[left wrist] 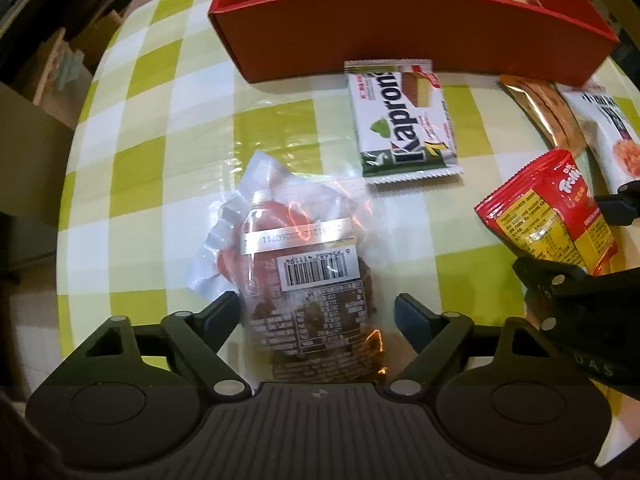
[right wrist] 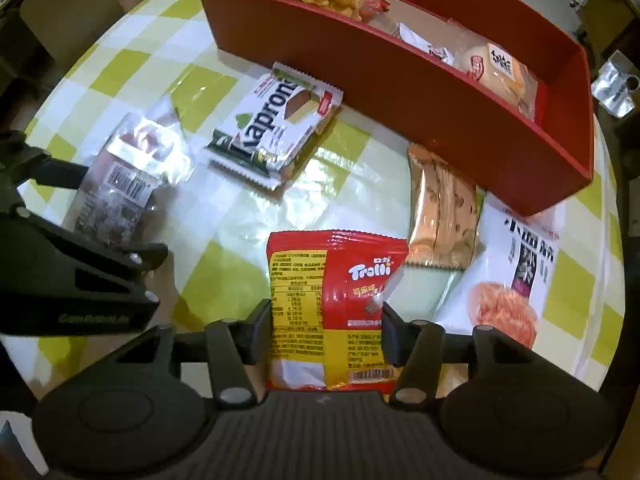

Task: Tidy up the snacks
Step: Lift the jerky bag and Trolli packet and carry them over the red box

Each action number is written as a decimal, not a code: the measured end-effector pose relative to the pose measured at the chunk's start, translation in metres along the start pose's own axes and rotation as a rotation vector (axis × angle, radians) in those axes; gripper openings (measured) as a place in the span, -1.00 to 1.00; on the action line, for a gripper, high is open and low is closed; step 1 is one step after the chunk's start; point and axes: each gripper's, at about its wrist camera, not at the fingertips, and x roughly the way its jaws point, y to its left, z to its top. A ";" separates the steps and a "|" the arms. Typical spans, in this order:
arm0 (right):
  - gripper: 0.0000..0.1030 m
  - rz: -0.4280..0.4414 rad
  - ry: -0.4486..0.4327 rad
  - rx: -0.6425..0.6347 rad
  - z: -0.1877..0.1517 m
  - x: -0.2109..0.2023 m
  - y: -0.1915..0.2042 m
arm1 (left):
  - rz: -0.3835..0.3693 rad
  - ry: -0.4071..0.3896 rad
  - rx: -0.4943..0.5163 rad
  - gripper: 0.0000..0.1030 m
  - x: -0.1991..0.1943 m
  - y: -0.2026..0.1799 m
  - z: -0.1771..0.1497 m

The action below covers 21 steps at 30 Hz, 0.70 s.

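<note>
Jaws of the left gripper stood released around the clear packet; the right gripper pinched the Trolli packet between its pads.

White-green wafer pack is reading "Kaprons". Red-yellow gummy bag is showing "Trolli" w/ Chinese chars, at 6 o'clock in right wrist view. Clear snack bag is carrying barcode label, digits partly legible: "6 954682 411194". Other txt too blurred.
</note>
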 end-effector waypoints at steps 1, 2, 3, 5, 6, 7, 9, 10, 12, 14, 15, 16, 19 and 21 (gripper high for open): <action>0.18 0.001 -0.005 -0.001 -0.002 -0.003 0.001 | 0.003 -0.001 0.004 0.63 -0.001 -0.002 -0.001; 0.18 0.004 -0.011 0.000 -0.004 -0.006 0.001 | 0.001 -0.005 0.008 0.62 -0.004 -0.003 -0.002; 0.17 0.009 -0.020 0.003 -0.005 -0.010 0.001 | -0.006 -0.010 0.009 0.61 -0.006 -0.004 -0.002; 0.17 0.020 -0.049 0.021 -0.008 -0.021 -0.002 | -0.021 -0.023 0.003 0.59 -0.012 -0.004 -0.003; 0.17 0.024 -0.063 0.030 -0.009 -0.027 -0.003 | -0.025 -0.031 -0.001 0.59 -0.016 -0.003 -0.002; 0.17 0.029 -0.078 0.040 -0.010 -0.033 -0.005 | -0.027 -0.038 -0.004 0.59 -0.018 -0.004 -0.002; 0.17 0.037 -0.101 0.058 -0.012 -0.041 -0.009 | -0.035 -0.056 -0.006 0.59 -0.024 -0.004 -0.001; 0.17 0.039 -0.111 0.067 -0.012 -0.045 -0.011 | -0.040 -0.063 -0.007 0.59 -0.027 -0.004 0.000; 0.17 0.040 -0.130 0.079 -0.013 -0.052 -0.013 | -0.050 -0.081 -0.010 0.59 -0.034 -0.005 0.002; 0.17 0.043 -0.150 0.093 -0.013 -0.059 -0.017 | -0.062 -0.103 -0.015 0.59 -0.042 -0.005 0.004; 0.17 0.047 -0.158 0.100 -0.011 -0.061 -0.018 | -0.067 -0.117 -0.017 0.59 -0.047 -0.005 0.006; 0.17 0.049 -0.168 0.107 -0.011 -0.064 -0.020 | -0.069 -0.127 -0.019 0.59 -0.051 -0.006 0.007; 0.17 0.046 -0.193 0.119 -0.008 -0.072 -0.024 | -0.066 -0.160 -0.021 0.59 -0.061 -0.008 0.012; 0.17 0.037 -0.207 0.119 -0.006 -0.077 -0.026 | -0.063 -0.175 -0.020 0.59 -0.065 -0.009 0.016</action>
